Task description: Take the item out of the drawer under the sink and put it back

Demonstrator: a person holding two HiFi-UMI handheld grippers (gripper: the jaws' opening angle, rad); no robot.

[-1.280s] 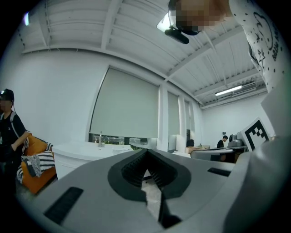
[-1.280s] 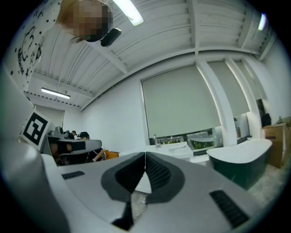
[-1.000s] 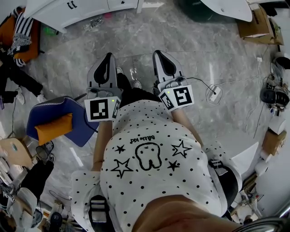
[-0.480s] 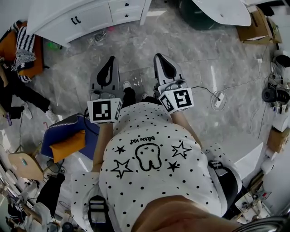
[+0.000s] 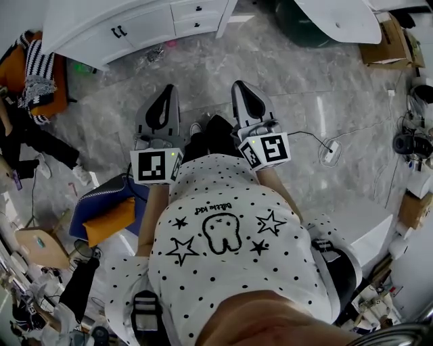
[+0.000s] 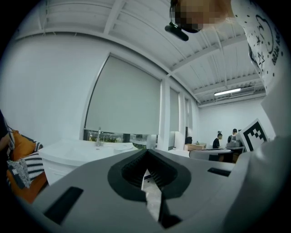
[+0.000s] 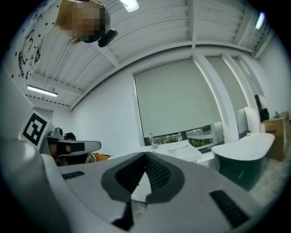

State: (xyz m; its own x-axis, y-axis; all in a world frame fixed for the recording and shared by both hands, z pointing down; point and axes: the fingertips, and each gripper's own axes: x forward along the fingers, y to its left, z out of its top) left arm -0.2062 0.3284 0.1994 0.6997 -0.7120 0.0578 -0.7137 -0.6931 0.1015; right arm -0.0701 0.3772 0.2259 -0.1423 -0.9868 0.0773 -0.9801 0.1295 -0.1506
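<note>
1. The white sink cabinet (image 5: pixel 128 30) stands on a glossy grey marble-pattern floor (image 5: pixel 325 88). Its flat drawers (image 5: pixel 211 8) are closed, so the item cannot be seen.
2. Well apart from the cabinet, the left gripper (image 5: pixel 165 91) has its ribbed black pads (image 6: pixel 132 168) pressed together, with nothing between them.
3. The right gripper (image 5: pixel 243 88), equally far from the cabinet, is also closed and empty.

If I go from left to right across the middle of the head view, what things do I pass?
The orange cushion → left gripper → right gripper → white plug box on the floor → cardboard box.
</note>
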